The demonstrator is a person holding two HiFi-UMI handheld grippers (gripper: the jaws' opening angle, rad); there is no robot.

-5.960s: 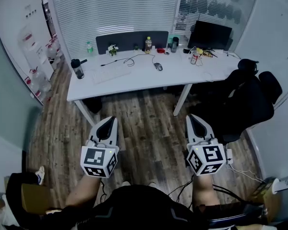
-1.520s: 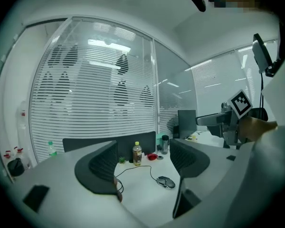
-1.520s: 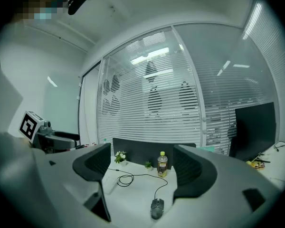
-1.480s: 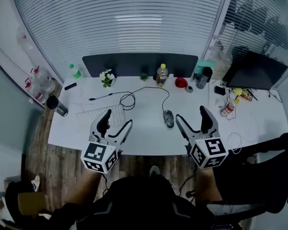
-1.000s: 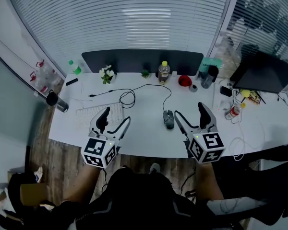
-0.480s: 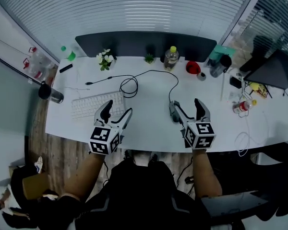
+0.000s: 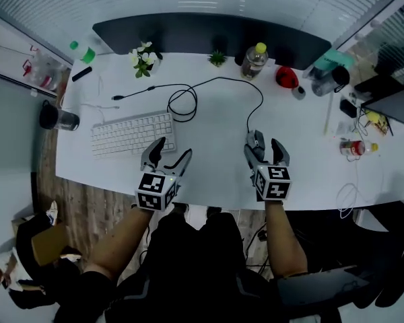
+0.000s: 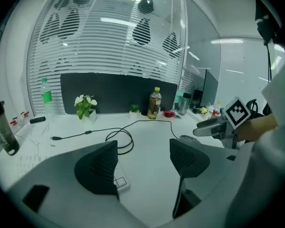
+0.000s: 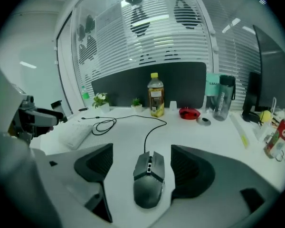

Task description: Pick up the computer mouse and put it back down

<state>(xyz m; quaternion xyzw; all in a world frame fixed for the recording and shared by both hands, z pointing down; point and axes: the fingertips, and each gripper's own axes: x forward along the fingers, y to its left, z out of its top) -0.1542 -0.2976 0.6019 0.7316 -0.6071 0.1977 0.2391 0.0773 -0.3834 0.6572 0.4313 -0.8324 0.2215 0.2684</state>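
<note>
The dark grey computer mouse [image 7: 255, 140] [image 9: 148, 179] lies on the white desk [image 7: 215, 167], its black cable [image 7: 252, 96] running off to the back. My right gripper [image 7: 264, 147] [image 9: 142, 167] straddles it, one jaw on each side. Its jaws have just been closing a little, but a gap shows on both sides of the mouse and the pads are clear of it. My left gripper [image 7: 173, 149] [image 8: 143, 163] hangs open over the desk near the white keyboard's [image 7: 131, 133] right end, with nothing between its jaws.
A coiled cable [image 7: 183, 103] lies behind the keyboard. Along the back stand a potted flower [image 7: 143, 58], a yellow-capped bottle [image 7: 254, 58], a red dish [image 7: 285, 77] and a dark tumbler [image 7: 331, 79]. A black cup [image 7: 54, 118] stands at the far left. The desk's front edge runs just below both grippers.
Both grippers have come down and forward onto the desk. The right one, beside the mouse before, now has it between its jaws. The left one now sits by the keyboard's end.
</note>
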